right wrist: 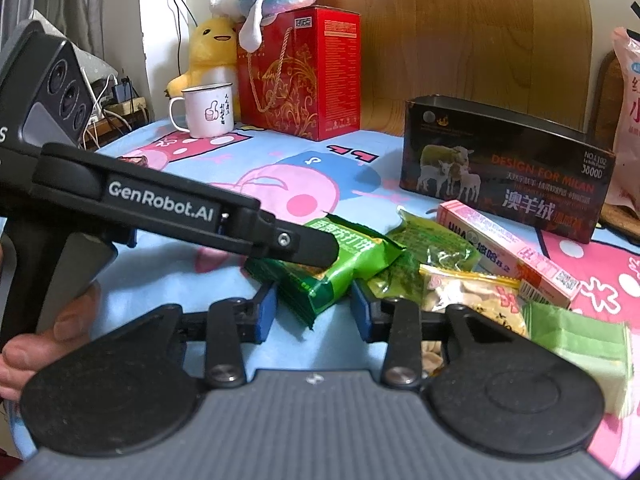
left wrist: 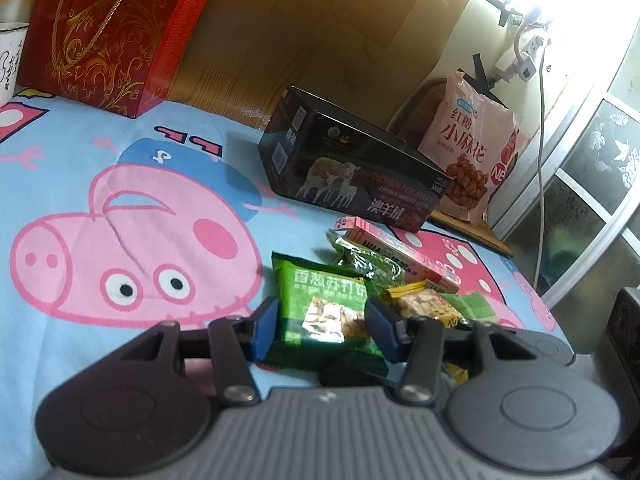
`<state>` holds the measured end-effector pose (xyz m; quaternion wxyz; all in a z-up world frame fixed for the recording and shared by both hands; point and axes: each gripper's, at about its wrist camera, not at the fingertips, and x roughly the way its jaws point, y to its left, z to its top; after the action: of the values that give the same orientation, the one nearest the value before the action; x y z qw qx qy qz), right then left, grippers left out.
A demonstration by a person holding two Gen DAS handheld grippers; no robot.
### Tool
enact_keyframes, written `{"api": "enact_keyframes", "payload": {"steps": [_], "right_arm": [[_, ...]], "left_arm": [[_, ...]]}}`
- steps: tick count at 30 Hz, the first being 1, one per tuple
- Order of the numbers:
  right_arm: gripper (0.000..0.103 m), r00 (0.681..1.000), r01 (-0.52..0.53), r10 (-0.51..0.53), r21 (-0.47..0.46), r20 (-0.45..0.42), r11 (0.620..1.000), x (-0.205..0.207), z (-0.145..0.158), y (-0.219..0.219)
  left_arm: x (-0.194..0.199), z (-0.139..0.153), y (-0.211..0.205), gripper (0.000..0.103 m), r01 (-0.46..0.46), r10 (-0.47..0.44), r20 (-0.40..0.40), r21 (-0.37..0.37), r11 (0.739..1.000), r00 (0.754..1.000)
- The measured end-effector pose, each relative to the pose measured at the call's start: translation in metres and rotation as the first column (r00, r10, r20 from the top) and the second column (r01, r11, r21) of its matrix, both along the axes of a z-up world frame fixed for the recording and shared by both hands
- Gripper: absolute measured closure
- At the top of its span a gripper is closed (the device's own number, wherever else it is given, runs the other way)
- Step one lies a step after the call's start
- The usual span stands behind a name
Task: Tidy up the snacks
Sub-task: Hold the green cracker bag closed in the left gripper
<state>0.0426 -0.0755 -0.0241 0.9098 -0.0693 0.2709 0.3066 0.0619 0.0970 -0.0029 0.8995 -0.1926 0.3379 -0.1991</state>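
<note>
Jaws of my left gripper and right gripper both pinch the green cracker packet above the cartoon-pig sheet, from opposite sides.

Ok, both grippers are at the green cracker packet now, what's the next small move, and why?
Probably lift the green foil cracker packet slightly with the left gripper. It sits between that gripper's fingers, and the right gripper straddles its corner too. Its far edge borders the crumpled green wrapper, so dragging sideways would likely disturb the pile.
</note>
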Motion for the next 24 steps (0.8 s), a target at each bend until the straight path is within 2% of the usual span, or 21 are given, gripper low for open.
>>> {"api": "enact_keyframes", "payload": {"steps": [24], "right_arm": [[0.058, 1.000, -0.001, 0.001, -0.001, -0.002, 1.000, -0.0002, -0.0004, 0.0004]], "left_arm": [[-0.0002, 0.0020, -0.0049, 0.054, 0.009, -0.010, 0.020, 0.041, 0.999, 1.000]]}}
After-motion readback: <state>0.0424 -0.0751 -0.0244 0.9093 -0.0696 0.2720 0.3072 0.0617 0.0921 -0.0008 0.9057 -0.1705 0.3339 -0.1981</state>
